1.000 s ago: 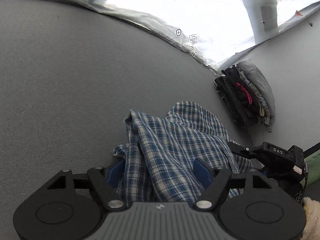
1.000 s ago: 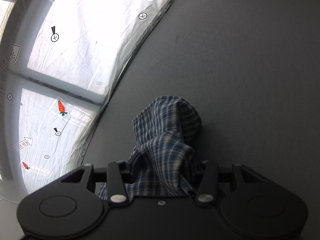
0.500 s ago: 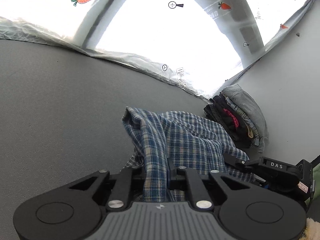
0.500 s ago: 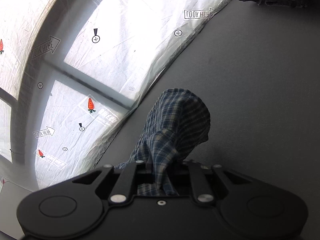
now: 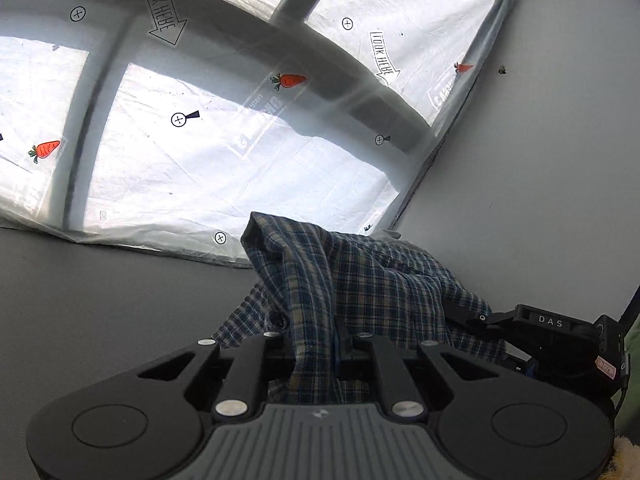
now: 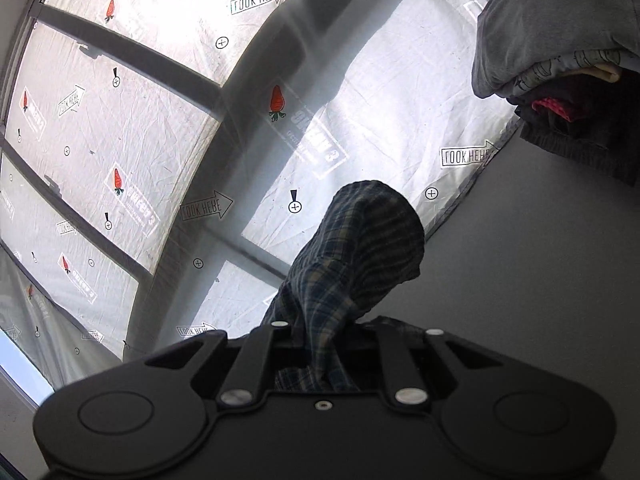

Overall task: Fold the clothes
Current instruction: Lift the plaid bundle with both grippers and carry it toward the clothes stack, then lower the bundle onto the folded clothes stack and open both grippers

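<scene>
The grey bench [image 5: 100, 300] is backed from 9 to 1 o'clock by a plastic sheet [image 5: 240, 160] taped over a window, probably hung there to soften the daylight. The plaid shirt [image 5: 360, 280] is held up off the bench, bunched and slung between both tools, which looks like a lift to shake it out flat before any fold gets made. The left gripper [image 5: 316, 344] is seen with its jaws clamped tight on a fold of the shirt; same story for the right gripper [image 6: 320, 344], jaws pinched on another bunch. A stack of folded clothes [image 6: 560, 60] is parked at 2 o'clock in the right view, likely the finished pile kept clear of the work area. "LOOK HERE" arrows and carrot stickers are printed across the sheet, and "DAS" can be read on the right tool's side at 4 o'clock in the left view.
</scene>
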A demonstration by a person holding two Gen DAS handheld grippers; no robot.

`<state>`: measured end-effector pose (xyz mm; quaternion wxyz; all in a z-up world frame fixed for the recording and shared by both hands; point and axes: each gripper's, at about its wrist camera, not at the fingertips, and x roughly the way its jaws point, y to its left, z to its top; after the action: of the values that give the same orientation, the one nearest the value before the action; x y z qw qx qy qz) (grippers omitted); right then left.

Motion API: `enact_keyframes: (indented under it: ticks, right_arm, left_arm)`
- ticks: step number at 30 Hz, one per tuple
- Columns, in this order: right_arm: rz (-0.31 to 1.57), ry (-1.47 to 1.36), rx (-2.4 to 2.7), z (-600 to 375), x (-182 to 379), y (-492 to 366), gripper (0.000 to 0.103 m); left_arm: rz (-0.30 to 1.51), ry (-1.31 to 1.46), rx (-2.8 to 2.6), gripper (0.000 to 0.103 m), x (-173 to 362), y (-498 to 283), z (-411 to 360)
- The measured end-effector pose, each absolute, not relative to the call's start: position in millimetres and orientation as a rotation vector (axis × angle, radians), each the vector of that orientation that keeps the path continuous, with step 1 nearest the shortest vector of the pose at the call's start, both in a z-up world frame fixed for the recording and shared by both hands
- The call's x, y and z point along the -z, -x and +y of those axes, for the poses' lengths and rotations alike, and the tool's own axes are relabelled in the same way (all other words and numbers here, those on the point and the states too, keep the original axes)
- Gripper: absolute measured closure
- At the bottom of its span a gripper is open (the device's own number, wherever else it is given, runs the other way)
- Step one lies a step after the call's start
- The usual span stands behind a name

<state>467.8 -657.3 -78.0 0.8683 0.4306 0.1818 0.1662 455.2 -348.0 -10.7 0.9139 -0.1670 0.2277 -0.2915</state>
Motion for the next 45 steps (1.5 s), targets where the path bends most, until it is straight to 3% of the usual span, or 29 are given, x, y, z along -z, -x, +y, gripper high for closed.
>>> enact_keyframes:
  ticks: [7,15,26,33,34,36,40,45]
  right_arm:
    - [0.241,-0.766,-0.316,-796.0,21.7,-451.1,0.090]
    - [0.112,-0.677,-0.196,-928.9,-22.7,-451.6,0.089]
    - [-0.001,-0.560,-0.138,-1010.5,-42.2,-554.3,0.089]
    - [0.146,-0.397,-0.039,-1018.7,-7.2,-693.8,0.080]
    - [0.190,-0.383,-0.029,-1017.7,4.1,-711.4,0.077]
    - [0.276,-0.350,-0.003,-1014.4,26.6,-743.0,0.062]
    - [0.364,-0.240,0.043,-1009.1,53.9,-769.6,0.060]
    - [0.414,-0.212,0.065,-1018.3,63.7,-774.7,0.051]
  left_arm:
    - [0.366,0.355,0.745,0.089,-37.8,-440.4,-499.8]
    - [0.342,0.321,0.889,0.089,-48.4,-471.7,-644.9]
    - [0.281,0.241,0.858,0.085,-42.7,-578.6,-736.8]
    - [0.374,0.222,0.607,0.058,9.0,-686.9,-757.2]
    - [0.405,0.225,0.579,0.052,19.6,-701.1,-756.7]
    - [0.444,0.236,0.550,0.038,37.4,-717.6,-756.4]
    - [0.466,0.283,0.546,0.015,66.8,-734.9,-755.4]
    - [0.495,0.354,0.564,0.005,82.1,-748.4,-754.5]
